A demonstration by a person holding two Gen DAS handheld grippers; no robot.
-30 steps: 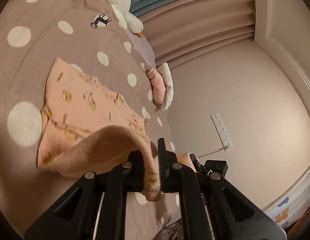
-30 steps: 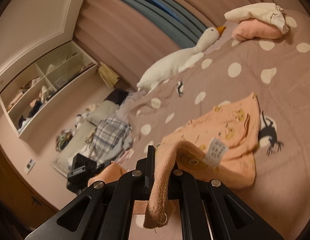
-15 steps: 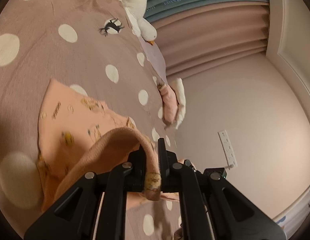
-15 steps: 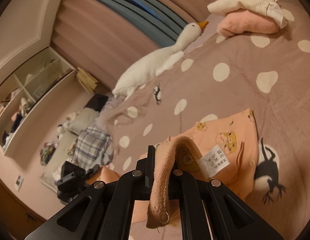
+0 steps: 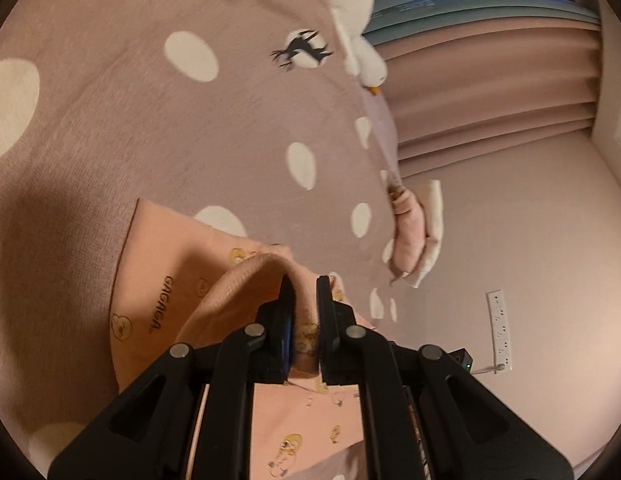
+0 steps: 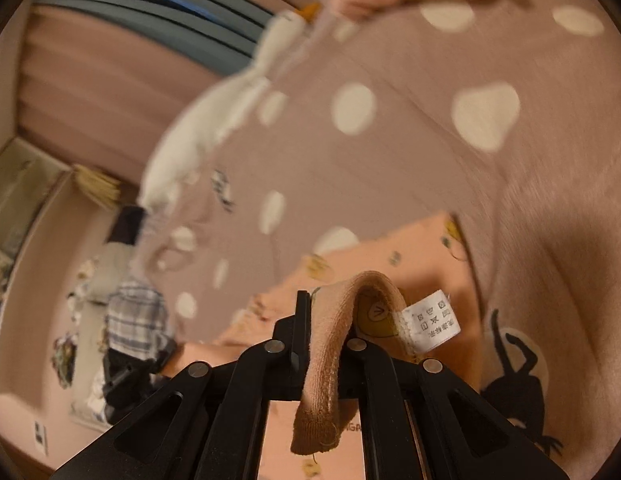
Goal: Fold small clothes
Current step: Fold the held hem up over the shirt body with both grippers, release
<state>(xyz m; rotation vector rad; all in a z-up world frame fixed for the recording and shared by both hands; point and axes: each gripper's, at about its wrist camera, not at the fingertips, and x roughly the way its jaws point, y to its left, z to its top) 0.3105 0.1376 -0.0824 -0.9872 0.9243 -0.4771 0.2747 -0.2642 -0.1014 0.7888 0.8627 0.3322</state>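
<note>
Both cameras have swung lower over the bed [image 5: 110, 128], carrying the ribbed edge forward over the peach garment [image 5: 158, 280]. The left hand-held gripper [image 5: 306, 320] and right hand-held gripper [image 6: 326, 336] each clamp that edge. Keep both level and lay edge onto edge before releasing.

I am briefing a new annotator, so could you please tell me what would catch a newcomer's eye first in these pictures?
First, the peach garment on the polka-dot bedspread, its ribbed hem pinched up by the left gripper and the right gripper. A white care label sticks out beside the right fingers. Farther up the bed lies a white goose plush, with a small stack of folded clothes near the bed's edge.
</note>
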